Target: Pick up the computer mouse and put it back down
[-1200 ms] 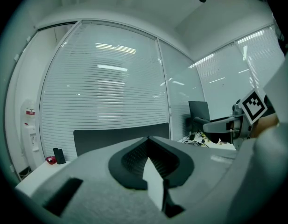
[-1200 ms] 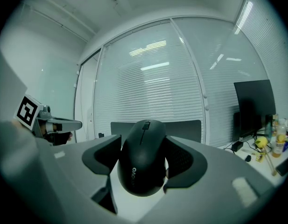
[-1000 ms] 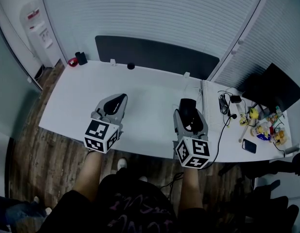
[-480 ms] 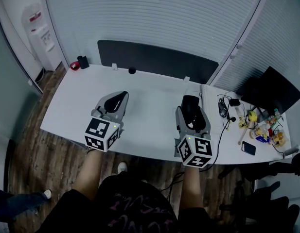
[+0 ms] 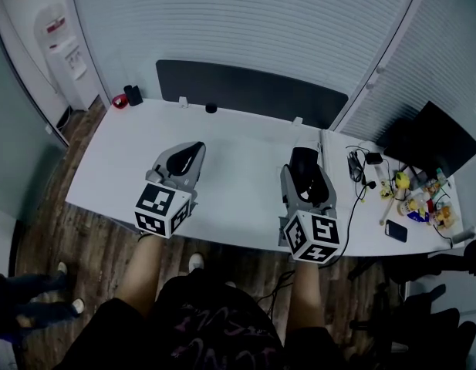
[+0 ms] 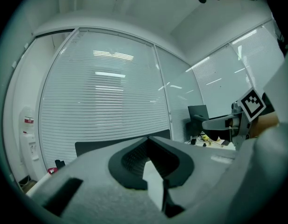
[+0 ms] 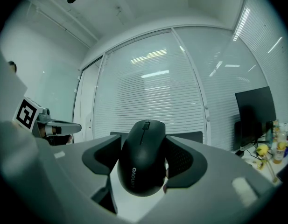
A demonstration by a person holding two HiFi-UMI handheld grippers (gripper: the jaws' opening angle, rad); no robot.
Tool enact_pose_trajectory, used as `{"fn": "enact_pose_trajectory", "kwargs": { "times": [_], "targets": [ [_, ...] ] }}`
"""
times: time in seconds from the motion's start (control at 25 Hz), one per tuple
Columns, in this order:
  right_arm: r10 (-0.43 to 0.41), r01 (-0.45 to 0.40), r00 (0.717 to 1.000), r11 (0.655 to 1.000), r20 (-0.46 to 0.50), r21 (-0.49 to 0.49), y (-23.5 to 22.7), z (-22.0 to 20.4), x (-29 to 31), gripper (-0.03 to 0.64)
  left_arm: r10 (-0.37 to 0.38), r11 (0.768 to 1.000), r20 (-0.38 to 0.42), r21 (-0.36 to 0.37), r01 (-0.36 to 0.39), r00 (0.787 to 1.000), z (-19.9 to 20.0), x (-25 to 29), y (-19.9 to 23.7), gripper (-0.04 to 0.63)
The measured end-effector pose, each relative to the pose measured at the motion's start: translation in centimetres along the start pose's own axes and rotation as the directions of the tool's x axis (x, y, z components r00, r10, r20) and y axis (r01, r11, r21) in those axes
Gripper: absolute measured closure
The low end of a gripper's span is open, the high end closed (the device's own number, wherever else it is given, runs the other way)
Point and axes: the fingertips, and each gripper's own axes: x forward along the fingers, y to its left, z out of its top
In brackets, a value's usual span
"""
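The black computer mouse (image 7: 143, 158) sits between the jaws of my right gripper (image 7: 144, 149), whose dark pads press on both its sides. In the head view the right gripper (image 5: 303, 166) holds the mouse (image 5: 302, 160) just above the white table (image 5: 238, 141), near its right end. My left gripper (image 5: 187, 159) hovers over the table's left half. In the left gripper view its jaws (image 6: 151, 146) meet with nothing between them. Both grippers point level, away from me.
A dark partition panel (image 5: 253, 91) runs along the table's far edge, with small dark objects (image 5: 132, 95) at its back left corner. A neighbouring desk at the right carries cables (image 5: 355, 168), a phone (image 5: 396, 230), small toys (image 5: 423, 203) and a monitor (image 5: 434, 141). Someone's legs (image 5: 25, 299) stand at lower left.
My right gripper has risen slightly with the mouse in it. The left gripper has stayed put. The legs at lower left have shifted.
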Motion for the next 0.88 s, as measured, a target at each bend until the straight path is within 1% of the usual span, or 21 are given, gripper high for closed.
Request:
{"fn": "enact_pose_trajectory", "kwargs": {
  "times": [0.88],
  "targets": [
    [0.006,-0.005,0.999,1.000,-0.041,0.022,0.0,-2.0,1.5,0.311,0.005,1.000,-0.037,-0.015,-0.006,0.999,-1.8,1.0,1.1,0.594]
  ]
}}
